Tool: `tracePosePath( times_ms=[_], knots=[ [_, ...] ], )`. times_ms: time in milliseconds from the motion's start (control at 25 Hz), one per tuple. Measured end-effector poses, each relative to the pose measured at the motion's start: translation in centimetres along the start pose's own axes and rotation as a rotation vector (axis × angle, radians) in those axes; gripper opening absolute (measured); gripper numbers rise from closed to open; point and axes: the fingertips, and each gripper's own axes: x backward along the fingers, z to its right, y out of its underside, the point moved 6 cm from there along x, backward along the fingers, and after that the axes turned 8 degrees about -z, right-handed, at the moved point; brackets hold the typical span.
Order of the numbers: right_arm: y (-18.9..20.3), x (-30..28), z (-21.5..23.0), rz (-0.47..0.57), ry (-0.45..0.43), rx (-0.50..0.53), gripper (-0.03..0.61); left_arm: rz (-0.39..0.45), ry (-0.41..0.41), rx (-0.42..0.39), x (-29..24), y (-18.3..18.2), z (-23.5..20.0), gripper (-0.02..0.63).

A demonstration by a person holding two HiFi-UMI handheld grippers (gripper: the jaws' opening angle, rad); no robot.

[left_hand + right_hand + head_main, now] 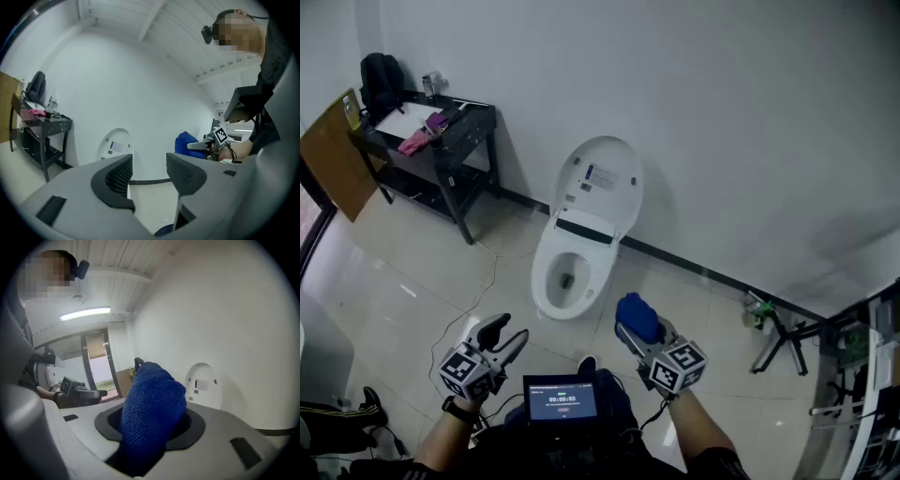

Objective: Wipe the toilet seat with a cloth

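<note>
A white toilet stands against the wall with its lid [598, 183] raised and its seat [542, 281] down around the bowl. My right gripper [630, 328] hovers just right of the bowl's front, shut on a blue cloth [636, 315]. In the right gripper view the cloth [152, 413] bulges up between the jaws, with the lid [202, 385] beyond. My left gripper [504, 337] hangs open and holding nothing, in front of the bowl and to its left. The left gripper view shows the gap of my left gripper [149, 164], the lid [115, 145] and the blue cloth [186, 141].
A black side table [473, 127] at the back left carries a pink rag [414, 142] and a dark bag [380, 80]. A wooden board [337, 155] leans beside it. A cable [478, 298] runs over the tiled floor. A folded stand [778, 339] lies at the right.
</note>
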Motion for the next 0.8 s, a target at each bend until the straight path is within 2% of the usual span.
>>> tracePosePath(
  times_ms=[120, 240, 480, 600, 800],
  knots=[
    [-0.5, -3.4, 3.1, -0.035, 0.0, 0.038, 0.207, -0.021, -0.002, -0.058, -2.9, 0.6, -3.2, 0.235],
    [-0.6, -7.4, 6.8, -0.098, -0.01, 0.095, 0.207, -0.06, -0.019, -0.074, -6.5, 1.0, -5.8, 0.235],
    [0.1, -18.3, 17.0, -0.244, -0.053, 0.197, 0.207, -0.141, -0.047, -0.008, -15.6, -0.2, -9.9, 0.235],
    [1.7, -24.7, 22.5, -0.35, -0.078, 0.258, 0.207, -0.188, -0.06, -0.016, -20.2, 0.7, -13.1, 0.235],
    [4.9, -35.0, 29.3, -0.514, -0.14, 0.356, 0.206, -0.236, -0.104, 0.038, -27.8, 1.6, -18.7, 0.235]
  ],
)
